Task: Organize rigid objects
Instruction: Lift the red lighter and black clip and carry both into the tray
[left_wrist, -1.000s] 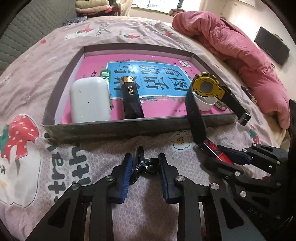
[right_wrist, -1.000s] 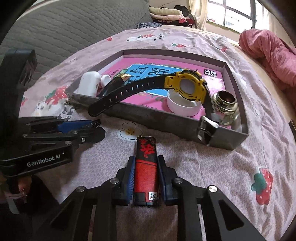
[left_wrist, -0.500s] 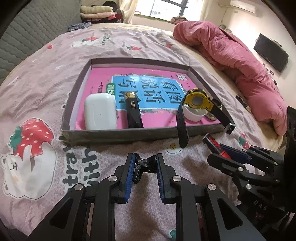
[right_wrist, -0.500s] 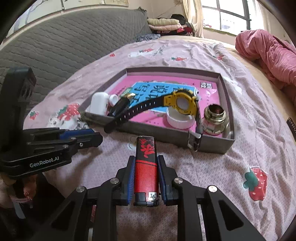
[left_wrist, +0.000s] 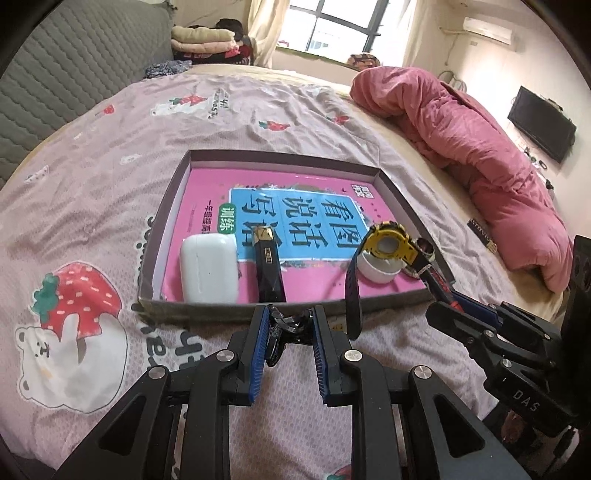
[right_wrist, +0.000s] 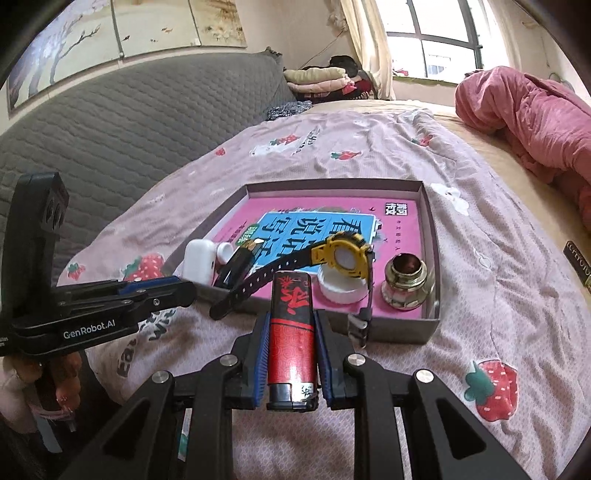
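Observation:
My left gripper (left_wrist: 289, 323) is shut on a small black metal clip (left_wrist: 286, 326), held above the bedsheet just short of a shallow grey box (left_wrist: 258, 157). My right gripper (right_wrist: 291, 319) is shut on a red and black lighter (right_wrist: 291, 332), also in front of the box (right_wrist: 399, 326). Inside the box, on a pink book, lie a white earbud case (left_wrist: 208, 271), a black lighter with a gold top (left_wrist: 269, 269), a white cap (left_wrist: 376, 271) and a brass fitting (right_wrist: 406, 280). A yellow watch (left_wrist: 388, 243) rests on the cap, its black strap hanging over the near wall.
A crumpled pink quilt (left_wrist: 480, 147) lies to the right on the bed. The grey padded headboard (right_wrist: 129, 122) stands at the left. Folded clothes (left_wrist: 207, 38) are stacked at the far end. A small dark object (right_wrist: 578, 262) lies on the sheet right of the box.
Both grippers have risen off the sheet with their objects, so the box looks smaller and lower. The left jaws have closed tighter on the clip.

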